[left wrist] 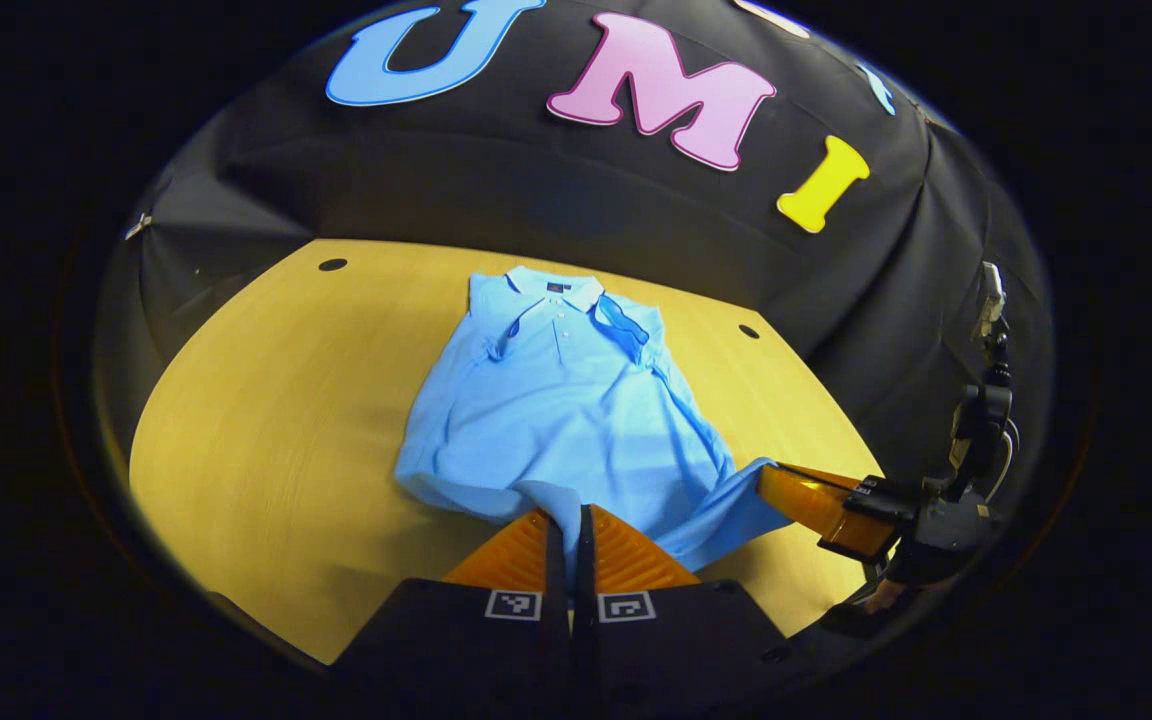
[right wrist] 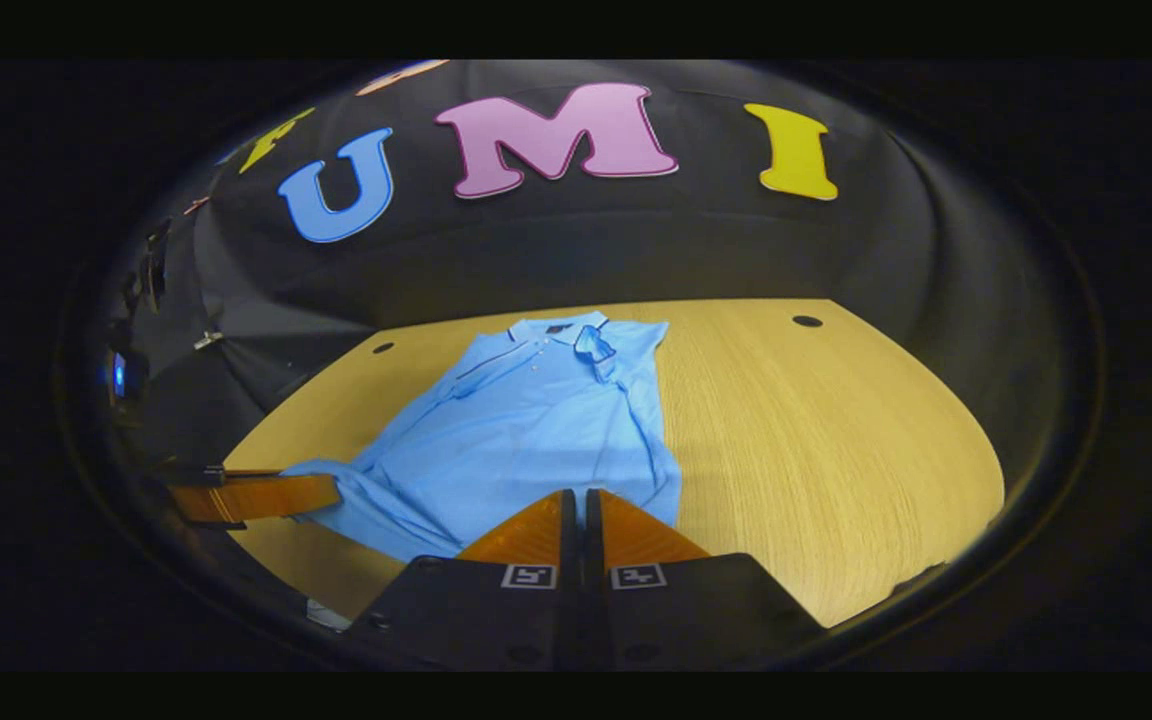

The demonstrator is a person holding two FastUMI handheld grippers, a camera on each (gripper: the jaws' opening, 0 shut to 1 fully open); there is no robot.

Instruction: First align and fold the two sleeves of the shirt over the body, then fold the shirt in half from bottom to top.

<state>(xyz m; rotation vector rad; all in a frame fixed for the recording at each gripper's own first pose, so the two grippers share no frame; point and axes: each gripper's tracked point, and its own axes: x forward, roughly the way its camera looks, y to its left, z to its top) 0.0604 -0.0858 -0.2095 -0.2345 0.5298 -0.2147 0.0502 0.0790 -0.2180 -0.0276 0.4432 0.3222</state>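
Observation:
A light blue polo shirt lies collar-away on the wooden table, both sleeves folded in over the body. In the left gripper view my left gripper is shut on the near hem, and the cloth puckers up into its fingers. Farther right, my right gripper pinches the hem's other corner. The right gripper view has the same shirt, with my right gripper shut on its near hem. There my left gripper holds the hem corner at the left.
The table has bare wood on both sides of the shirt, and small round holes near its far corners. The black booth wall rises right behind the collar. The hand holding the right gripper is at the table's right edge.

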